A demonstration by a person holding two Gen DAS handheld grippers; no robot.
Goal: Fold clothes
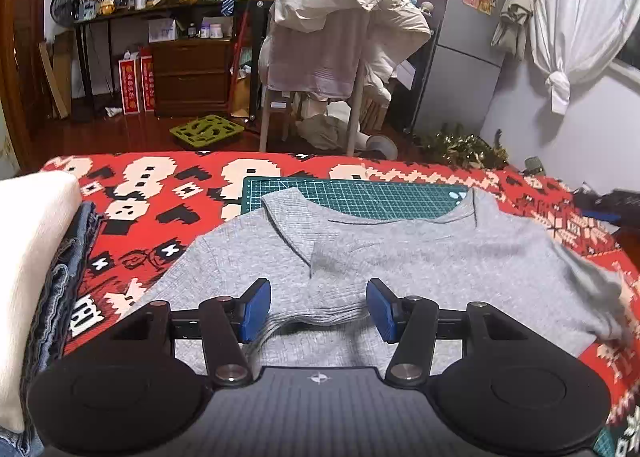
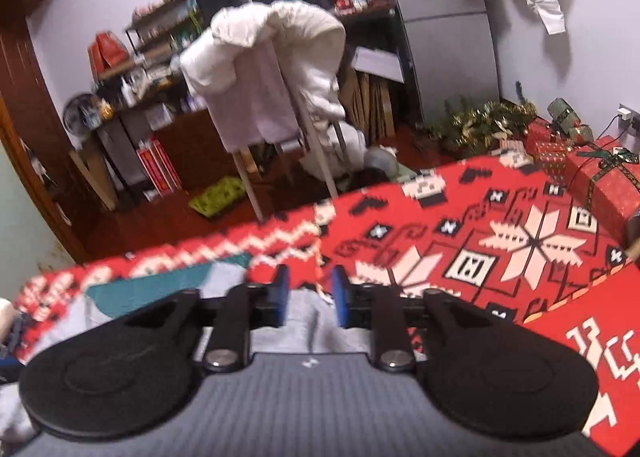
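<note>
Left wrist view: the ribbed grey knit sweater [image 1: 400,253] lies spread flat at centre on the red patterned knit cloth [image 1: 160,193], its far edge overlapping a gridded green cutting mat [image 1: 352,193] at 12 o'clock. The left tool [image 1: 319,307] stands half open, blue pads holding nothing. The right tool [image 2: 308,295] stands narrowly parted over grey fabric, empty.

A: What's unclear?
B: The right wrist view is motion-blurred. The grey top [image 2: 320,321] lies partly hidden under the right gripper [image 2: 308,293].
A: Anything cropped?
B: The folded stack [image 1: 36,257] runs off the left edge.
</note>
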